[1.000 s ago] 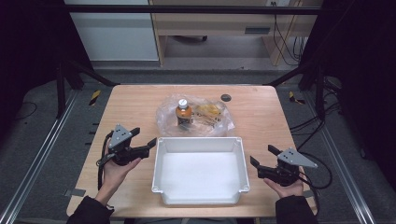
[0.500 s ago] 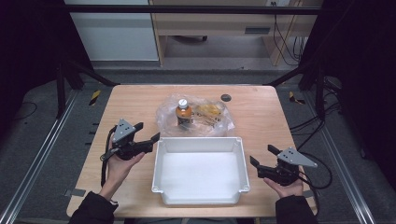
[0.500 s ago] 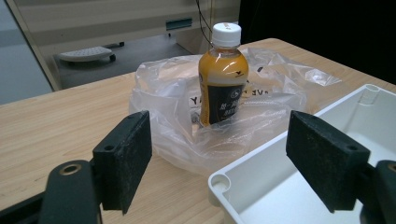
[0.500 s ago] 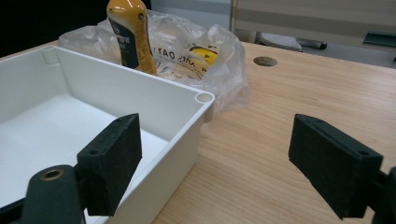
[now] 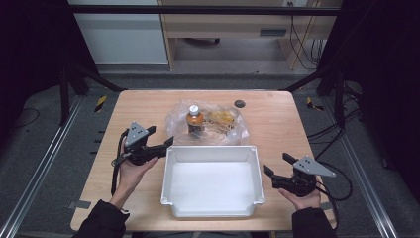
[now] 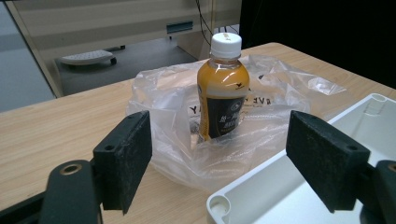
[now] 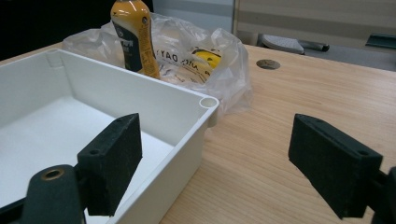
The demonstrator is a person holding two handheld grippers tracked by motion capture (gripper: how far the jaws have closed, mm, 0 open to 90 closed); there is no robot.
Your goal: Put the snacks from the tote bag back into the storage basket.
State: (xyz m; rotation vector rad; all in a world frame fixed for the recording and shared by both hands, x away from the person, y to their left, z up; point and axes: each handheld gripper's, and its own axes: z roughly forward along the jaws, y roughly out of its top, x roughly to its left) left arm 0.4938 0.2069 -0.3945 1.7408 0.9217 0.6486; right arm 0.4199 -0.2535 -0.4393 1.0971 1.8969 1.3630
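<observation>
An orange drink bottle (image 5: 194, 121) (image 6: 223, 88) (image 7: 133, 37) with a white cap stands upright inside a clear plastic bag (image 5: 208, 124) (image 6: 261, 135) (image 7: 205, 60) at the table's middle. Yellow packets (image 5: 221, 118) (image 7: 208, 55) lie in the bag beside it. An empty white tray (image 5: 213, 181) (image 6: 289, 196) (image 7: 70, 116) sits just in front of the bag. My left gripper (image 5: 161, 138) (image 6: 229, 163) is open at the tray's far left corner, aimed at the bottle. At the tray's right side my right gripper (image 5: 277, 165) (image 7: 224, 168) is open, holding nothing.
A small dark round hole (image 5: 239, 103) (image 7: 268, 64) marks the wooden table (image 5: 138, 106) behind the bag. Black frame struts and cables stand off both sides of the table. Bare wood lies to the right of the tray.
My left gripper has moved forward and to the right, up to the tray's far left corner and nearer the bag. The right gripper has stayed put.
</observation>
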